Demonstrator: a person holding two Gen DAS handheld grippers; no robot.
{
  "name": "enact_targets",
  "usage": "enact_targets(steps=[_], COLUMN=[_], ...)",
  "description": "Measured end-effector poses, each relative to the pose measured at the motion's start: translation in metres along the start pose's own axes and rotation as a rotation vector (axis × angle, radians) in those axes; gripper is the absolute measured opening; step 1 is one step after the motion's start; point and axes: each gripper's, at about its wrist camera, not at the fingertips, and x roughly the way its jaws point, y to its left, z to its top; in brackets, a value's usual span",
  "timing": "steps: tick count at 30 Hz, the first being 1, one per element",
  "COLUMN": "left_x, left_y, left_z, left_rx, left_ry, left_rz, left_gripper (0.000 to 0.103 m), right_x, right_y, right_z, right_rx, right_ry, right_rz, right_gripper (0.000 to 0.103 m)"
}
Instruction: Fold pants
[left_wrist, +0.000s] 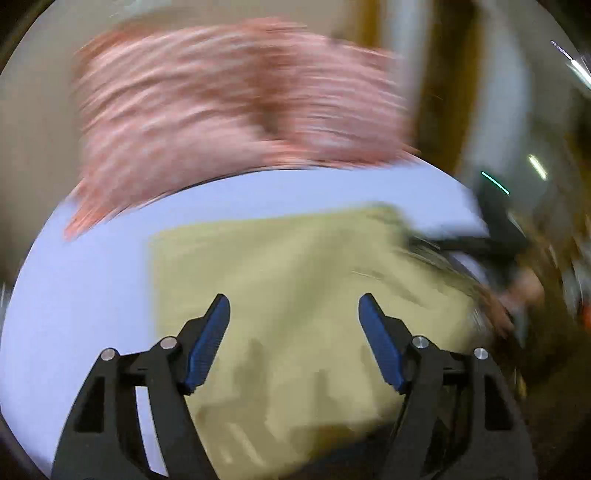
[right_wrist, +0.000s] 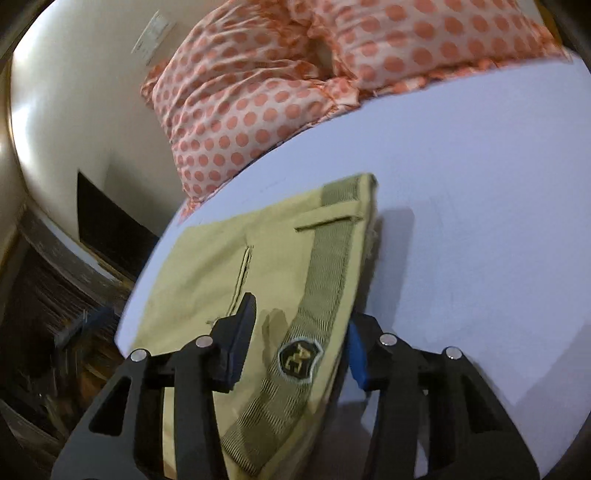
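Folded khaki-yellow pants lie on a pale lavender bed sheet. The left wrist view is motion-blurred. My left gripper is open above the pants, with nothing between its blue pads. In the right wrist view the pants show an olive waistband with a dark badge. My right gripper is open and straddles the waistband edge, its left finger over the fabric and its right finger beside the edge, over the sheet.
Two white pillows with orange dots lie at the head of the bed, blurred in the left wrist view. A cream wall and the bed's edge with a dark floor are to the left.
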Motion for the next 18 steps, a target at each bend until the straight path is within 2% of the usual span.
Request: enact_targets(steps=[2, 3, 6, 8, 9, 10, 11, 13, 14, 18], left_x=[0.020, 0.032, 0.065, 0.079, 0.080, 0.083, 0.082, 0.084, 0.085, 0.088], left_y=[0.046, 0.060, 0.079, 0.081, 0.081, 0.082, 0.085, 0.092, 0.096, 0.087], left_z=[0.006, 0.009, 0.011, 0.010, 0.012, 0.014, 0.014, 0.011, 0.011, 0.025], left_rx=[-0.149, -0.189, -0.246, -0.255, -0.255, -0.264, -0.286, -0.331, -0.358, -0.297], left_ry=[0.058, 0.095, 0.199, 0.239, 0.240, 0.242, 0.248, 0.273, 0.279, 0.281], left_rz=[0.009, 0.008, -0.043, -0.069, -0.076, -0.094, -0.126, -0.193, -0.231, -0.187], left_gripper=[0.070, 0.070, 0.070, 0.076, 0.076, 0.070, 0.050, 0.022, 0.020, 0.015], right_x=[0.002, 0.002, 0.003, 0.003, 0.005, 0.008, 0.013, 0.019, 0.020, 0.019], right_y=[-0.007, -0.011, -0.013, -0.013, -0.015, -0.018, -0.025, -0.039, -0.040, -0.027], right_z=[0.003, 0.005, 0.008, 0.009, 0.009, 0.009, 0.008, 0.010, 0.012, 0.036], right_rx=[0.035, 0.056, 0.058, 0.049, 0.060, 0.092, 0.146, 0.246, 0.263, 0.232], right_ry=[-0.007, -0.014, -0.004, 0.015, 0.044, 0.070, 0.102, 0.130, 0.137, 0.136], right_rz=[0.028, 0.050, 0.062, 0.073, 0.110, 0.159, 0.226, 0.339, 0.359, 0.368], right_gripper=[0.048, 0.045, 0.041, 0.039, 0.032, 0.019, 0.016, 0.014, 0.014, 0.013])
